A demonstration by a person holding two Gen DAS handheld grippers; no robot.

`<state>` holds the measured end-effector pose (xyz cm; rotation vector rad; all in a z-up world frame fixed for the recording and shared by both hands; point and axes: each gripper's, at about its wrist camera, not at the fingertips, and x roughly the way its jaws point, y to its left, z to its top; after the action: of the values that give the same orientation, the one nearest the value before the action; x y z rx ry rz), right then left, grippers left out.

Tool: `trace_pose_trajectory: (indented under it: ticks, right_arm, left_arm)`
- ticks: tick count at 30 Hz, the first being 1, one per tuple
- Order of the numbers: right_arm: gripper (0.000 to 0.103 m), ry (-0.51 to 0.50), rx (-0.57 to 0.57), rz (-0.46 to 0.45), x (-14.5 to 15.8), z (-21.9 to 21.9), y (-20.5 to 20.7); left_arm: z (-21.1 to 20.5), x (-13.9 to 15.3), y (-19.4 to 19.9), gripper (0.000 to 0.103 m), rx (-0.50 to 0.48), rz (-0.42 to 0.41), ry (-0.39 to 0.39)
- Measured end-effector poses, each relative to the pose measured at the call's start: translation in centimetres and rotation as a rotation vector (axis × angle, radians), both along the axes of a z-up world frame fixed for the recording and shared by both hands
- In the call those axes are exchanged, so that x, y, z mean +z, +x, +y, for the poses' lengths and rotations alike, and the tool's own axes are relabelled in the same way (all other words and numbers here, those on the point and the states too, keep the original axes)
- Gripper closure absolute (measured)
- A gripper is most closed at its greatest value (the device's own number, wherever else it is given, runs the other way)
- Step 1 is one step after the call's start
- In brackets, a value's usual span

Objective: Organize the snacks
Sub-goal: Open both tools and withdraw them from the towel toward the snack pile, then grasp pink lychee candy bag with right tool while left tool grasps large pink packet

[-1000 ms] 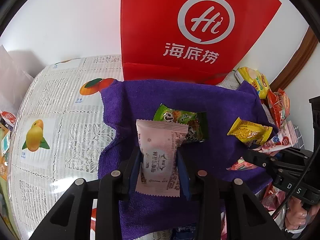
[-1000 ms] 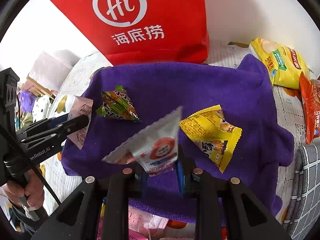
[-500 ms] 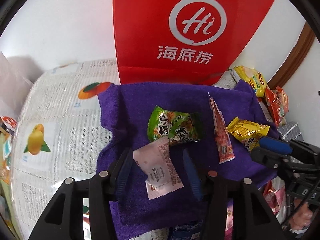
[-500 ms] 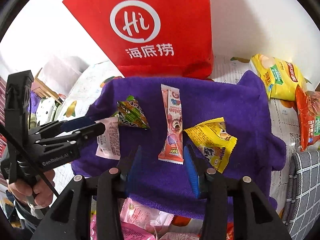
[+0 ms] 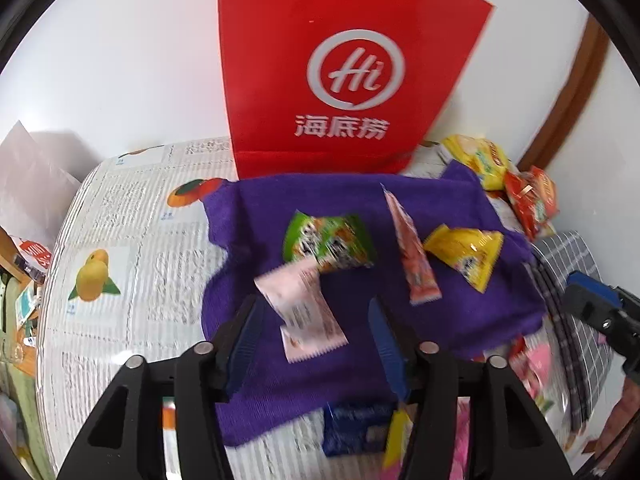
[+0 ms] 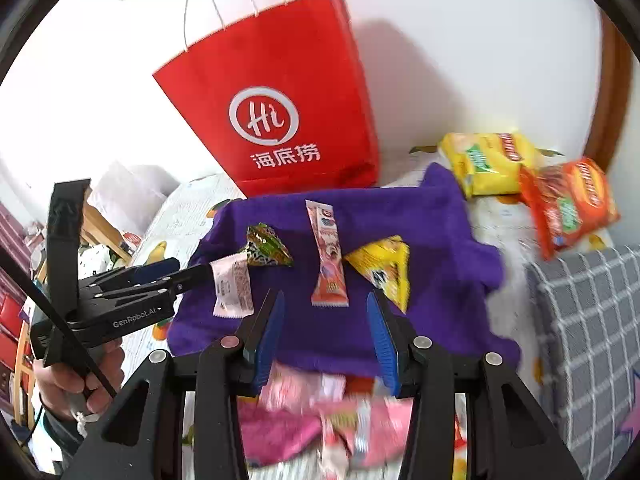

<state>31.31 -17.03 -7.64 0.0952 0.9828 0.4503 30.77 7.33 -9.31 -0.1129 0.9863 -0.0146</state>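
Observation:
Four snacks lie on the purple cloth [image 5: 260,216]: a pale pink packet [image 5: 308,312], a green packet [image 5: 328,244], a long pink stick [image 5: 414,256] and a yellow packet [image 5: 468,254]. My left gripper [image 5: 314,302] hovers over the pale pink packet. Its jaws are opening, and the pads stand clear of the packet. In the right wrist view my right gripper [image 6: 325,296] is open above the cloth's near edge, just short of the pink stick [image 6: 328,256], with nothing between its fingers. The left gripper [image 6: 190,267] shows there at the left, beside the pale pink packet [image 6: 234,284].
A red paper bag [image 6: 280,120] stands against the wall behind the cloth. Yellow [image 6: 488,160] and orange [image 6: 568,200] chip bags lie at the back right, by a grey checked cloth [image 6: 592,320]. A heap of pink packets [image 6: 320,420] and a blue packet [image 5: 356,428] lie near the front.
Both grippers opened and let go: the pale pink packet and the pink stick now lie on the cloth. Both grippers drew back and rose.

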Motion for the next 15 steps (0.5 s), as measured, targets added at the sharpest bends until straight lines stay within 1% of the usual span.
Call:
trace_pose_trajectory:
  ticks: [3,7,11,14,15]
  right_arm:
    - [0.059,-0.025,-0.015,-0.002,0.5,-1.2,-2.6]
    - [0.059,-0.054,-0.012,0.022,-0.7,-1.9,-6.1]
    - [0.061,-0.085,-0.009,0.046,-2.4,-2.0,-7.9]
    - [0.066,-0.106,-0.008,0.066,-3.5,-1.9,-8.6]
    - [0.067,-0.104,-0.004,0.074,-3.9,-1.8,-8.7]
  left_arm:
    - [-0.3,0.4,-1.9,0.048,-0.008,0.000,-0.019]
    - [-0.4,0.8,-4.4,0.045,-0.006,-0.006,-0.023]
    - [-0.5,0.8,-6.6,0.045,-0.008,-0.002,-0.037]
    - [-0.4,0.5,-8.0,0.045,-0.001,0.003,-0.042]
    - [-0.4,0.4,-8.2,0.045,-0.001,0.005,-0.041]
